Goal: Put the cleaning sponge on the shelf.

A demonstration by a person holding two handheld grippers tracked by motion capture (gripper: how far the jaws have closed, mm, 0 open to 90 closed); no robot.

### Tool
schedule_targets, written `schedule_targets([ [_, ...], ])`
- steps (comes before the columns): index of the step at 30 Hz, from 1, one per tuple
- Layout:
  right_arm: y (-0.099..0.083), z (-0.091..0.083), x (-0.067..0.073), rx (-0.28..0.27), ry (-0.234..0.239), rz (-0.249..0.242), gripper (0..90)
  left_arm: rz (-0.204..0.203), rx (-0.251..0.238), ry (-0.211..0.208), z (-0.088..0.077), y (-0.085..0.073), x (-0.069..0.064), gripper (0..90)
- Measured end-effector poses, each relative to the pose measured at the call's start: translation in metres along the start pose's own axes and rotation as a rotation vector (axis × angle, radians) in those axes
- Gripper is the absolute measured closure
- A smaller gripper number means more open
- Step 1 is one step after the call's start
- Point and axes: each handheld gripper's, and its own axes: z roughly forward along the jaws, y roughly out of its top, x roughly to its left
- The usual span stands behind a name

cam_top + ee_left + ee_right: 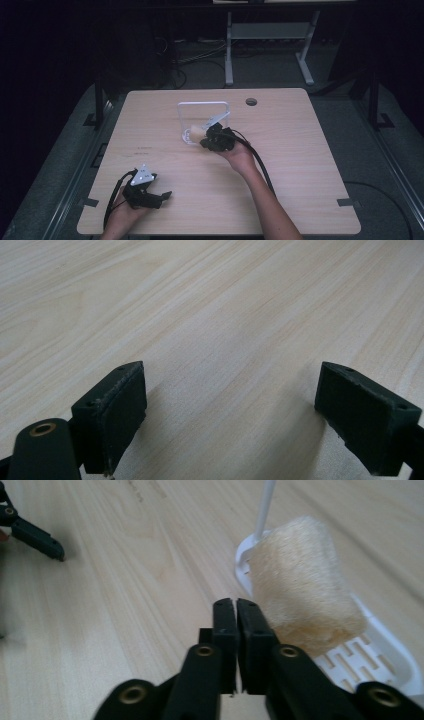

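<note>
A person sits at a pale wooden table (165, 150), a two-jaw gripper in each hand. At the near left, the left gripper (230, 415) rests low over bare wood, its jaws spread wide with nothing between them. Farther in, near the table's middle, a tan loofah sponge (305, 587) lies in a white slotted rack (380, 660) with a thin wire frame rising behind it. Just right of the sponge, the right gripper (236, 605) has its jaws pressed together, empty, tips beside the sponge. The sponge looks light, soft and springy; its rounded middle seems the best place to grip. The rack's far side is cut off.
</note>
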Motion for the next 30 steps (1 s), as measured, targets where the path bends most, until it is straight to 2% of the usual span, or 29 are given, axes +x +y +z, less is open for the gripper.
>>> schedule_targets([
  [7,-0.005,0.015,0.000,0.031,0.010,-0.007,89.7,-0.003,-0.001,-0.001,0.000,0.000,0.000,12.5],
  [10,-0.007,0.020,-0.001,0.043,0.011,0.009,89.6,-0.003,0.000,-0.001,0.000,0.000,0.000,12.5],
  [18,-0.010,0.026,-0.008,0.056,-0.045,0.008,89.5,-0.003,0.000,-0.001,0.000,0.000,0.000,12.5],
  [30,-0.014,0.028,-0.021,0.059,-0.098,0.044,89.4,-0.002,-0.001,0.000,0.000,0.000,0.000,12.5],
])
